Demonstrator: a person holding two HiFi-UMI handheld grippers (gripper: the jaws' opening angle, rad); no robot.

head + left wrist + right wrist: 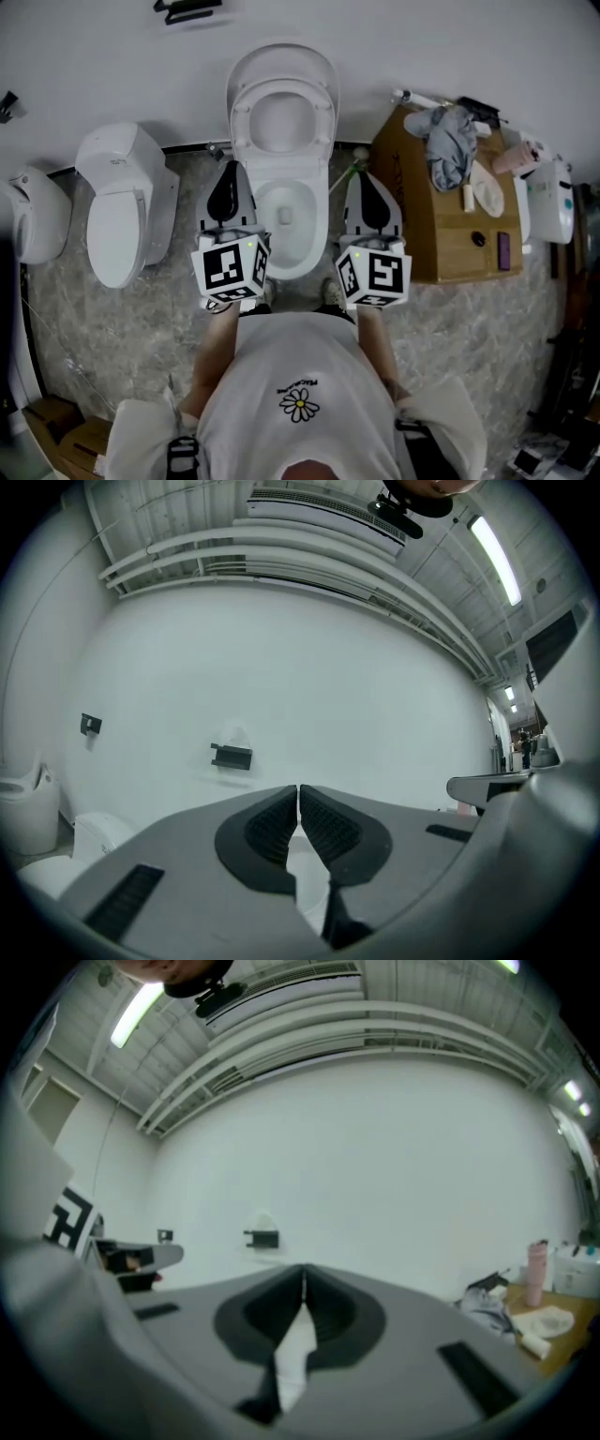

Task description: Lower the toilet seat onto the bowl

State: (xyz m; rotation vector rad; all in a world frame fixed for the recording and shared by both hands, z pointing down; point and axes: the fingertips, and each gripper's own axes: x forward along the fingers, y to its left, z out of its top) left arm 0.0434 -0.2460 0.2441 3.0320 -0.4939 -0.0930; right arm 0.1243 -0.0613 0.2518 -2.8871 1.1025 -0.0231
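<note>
A person holds the left gripper [228, 171] and right gripper [367, 180] clenched and empty (one either side of the bowl [320, 225]), while the toilet seat [242, 120] stands upright, its lowering not yet begun.

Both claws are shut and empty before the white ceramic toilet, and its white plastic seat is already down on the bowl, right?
No: the head view shows the white plastic seat raised against the wall, off the bowl. The left claw and right claw are shut and empty.
</note>
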